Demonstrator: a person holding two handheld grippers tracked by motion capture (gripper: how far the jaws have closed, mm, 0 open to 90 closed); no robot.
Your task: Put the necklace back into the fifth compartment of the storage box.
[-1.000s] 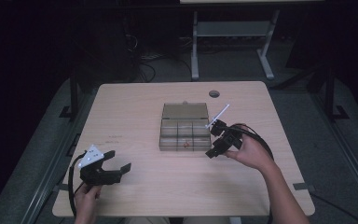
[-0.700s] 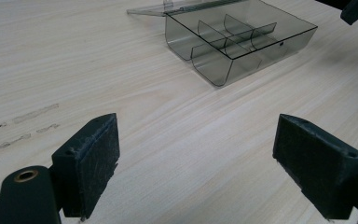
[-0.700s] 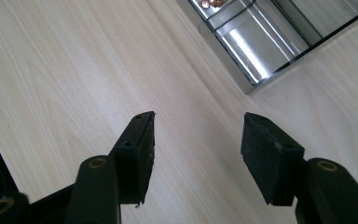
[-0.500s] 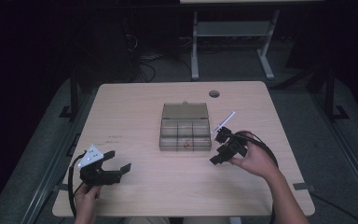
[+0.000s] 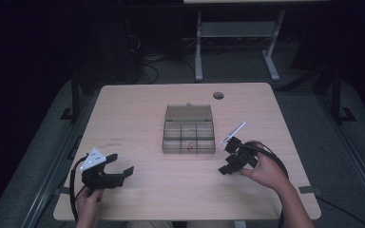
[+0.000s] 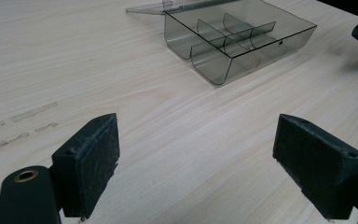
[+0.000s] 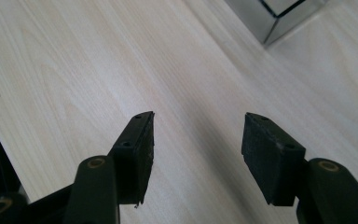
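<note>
Beside organiser box (image 5: 189,137), spread right gripper (image 5: 231,158)

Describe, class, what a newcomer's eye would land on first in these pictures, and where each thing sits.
The smoky clear compartment box stands at the middle of the pale wooden table, its lid laid open flat behind it and something small and orange in a front compartment. The left gripper rests near the front left corner, jaws wide and empty; the right gripper hovers open just right of the box.

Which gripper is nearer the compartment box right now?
Right. The right gripper sits just off the compartment box's near right corner, jaws open and empty. The left gripper rests farther off, toward the table's near left edge.
</note>
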